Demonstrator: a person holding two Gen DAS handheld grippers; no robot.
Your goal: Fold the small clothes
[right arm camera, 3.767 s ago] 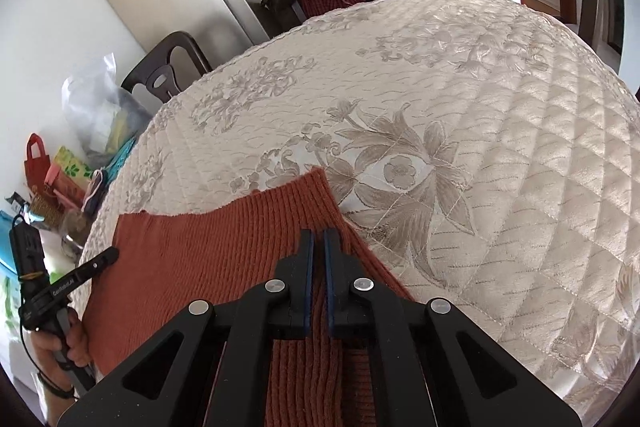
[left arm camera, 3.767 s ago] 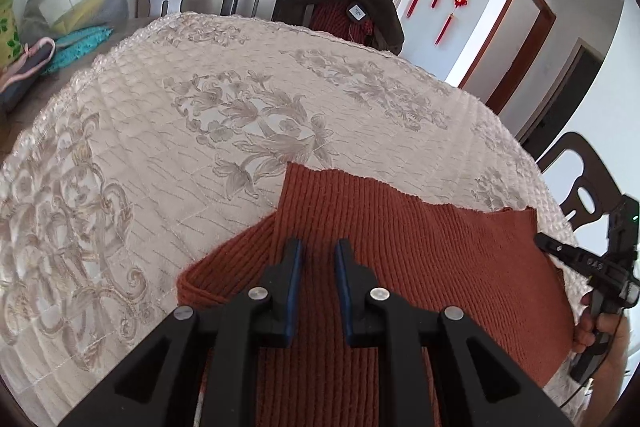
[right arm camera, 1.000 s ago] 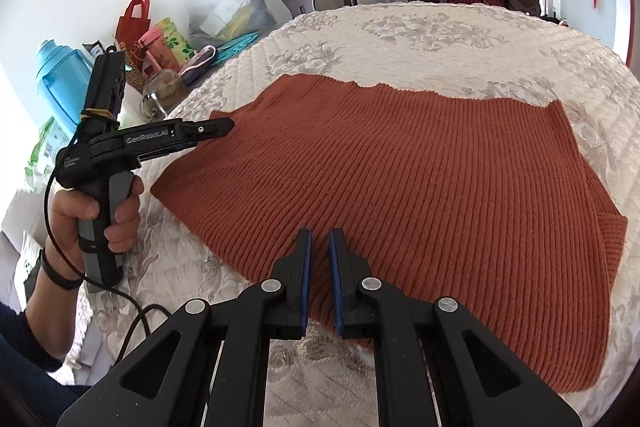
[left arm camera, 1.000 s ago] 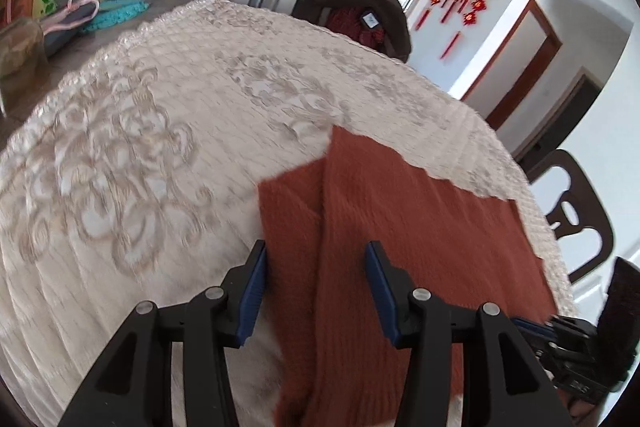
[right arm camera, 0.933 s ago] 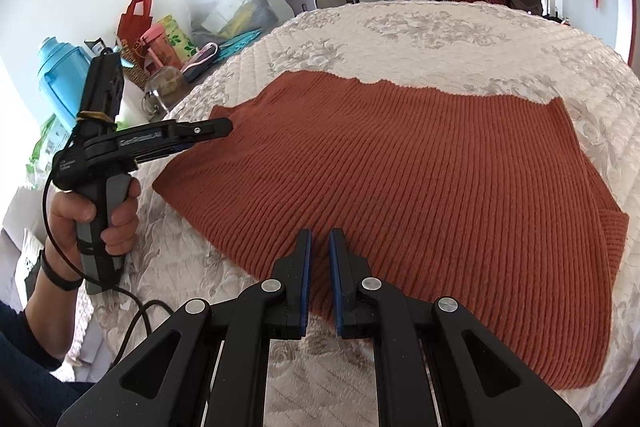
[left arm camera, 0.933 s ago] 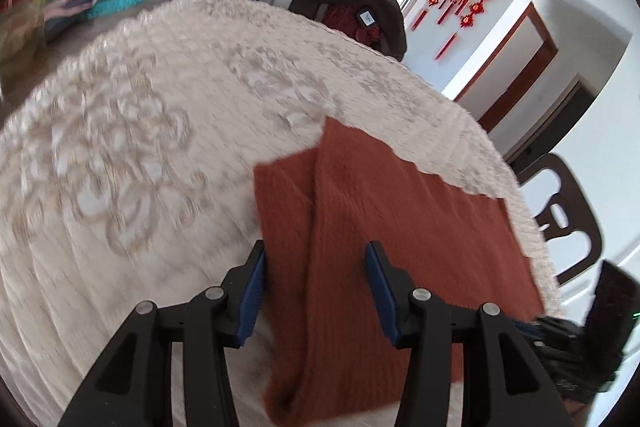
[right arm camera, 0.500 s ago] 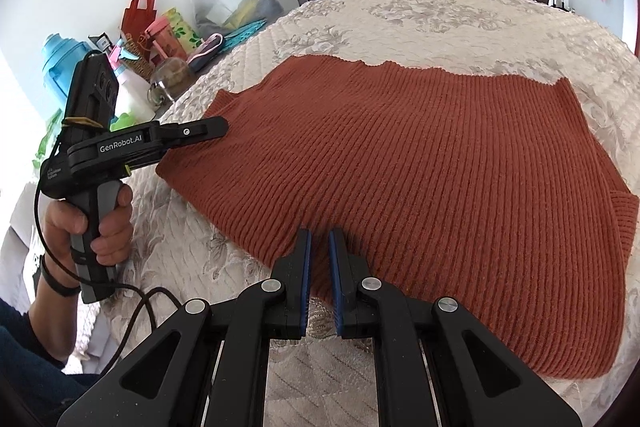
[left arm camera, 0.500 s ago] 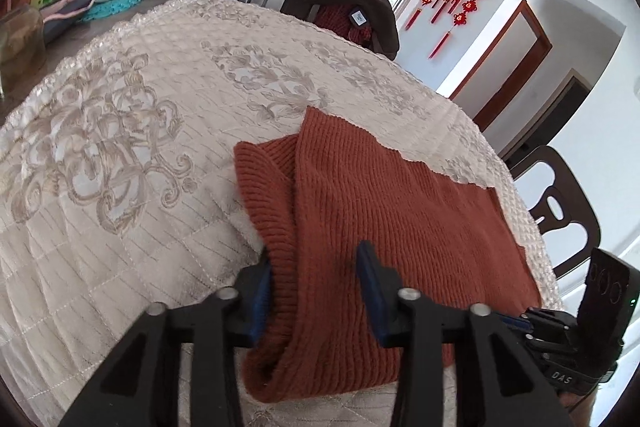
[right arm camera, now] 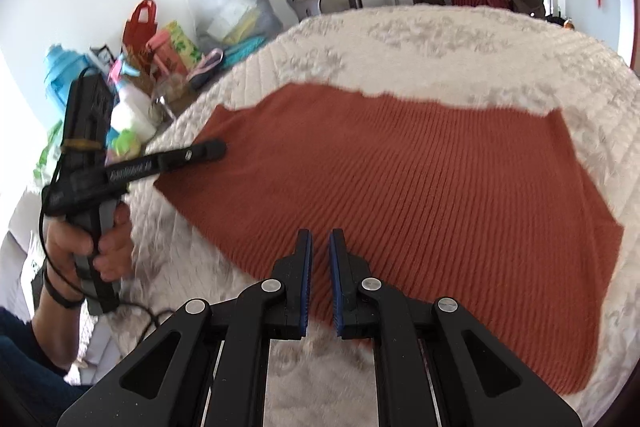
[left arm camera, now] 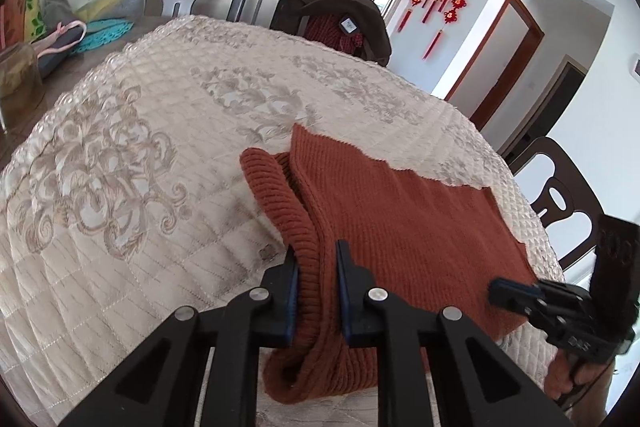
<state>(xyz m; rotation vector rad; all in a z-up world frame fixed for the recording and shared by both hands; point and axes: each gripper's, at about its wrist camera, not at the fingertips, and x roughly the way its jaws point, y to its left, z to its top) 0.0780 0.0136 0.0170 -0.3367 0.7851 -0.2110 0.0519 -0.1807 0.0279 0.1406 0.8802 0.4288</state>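
The rust knit sweater (left arm camera: 400,227) is spread on the quilted table cover (left arm camera: 120,187). Its near-left edge has just been pinched by the closing left gripper (left arm camera: 316,291); the right gripper (right arm camera: 320,283) is kept shut, empty, over the near hem. Looks like fold-over time, so that edge probably needs lifting across.

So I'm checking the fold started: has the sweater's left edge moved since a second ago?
Yes. The sweater's edge has bunched up off the tablecloth between the closing left tool.

Far and left of the rust sweater (left arm camera: 400,227), the quilted tabletop (left arm camera: 160,155) lies open; bags and bottles (right arm camera: 160,43) (left edge) and chairs (left arm camera: 560,195) hem the rim.
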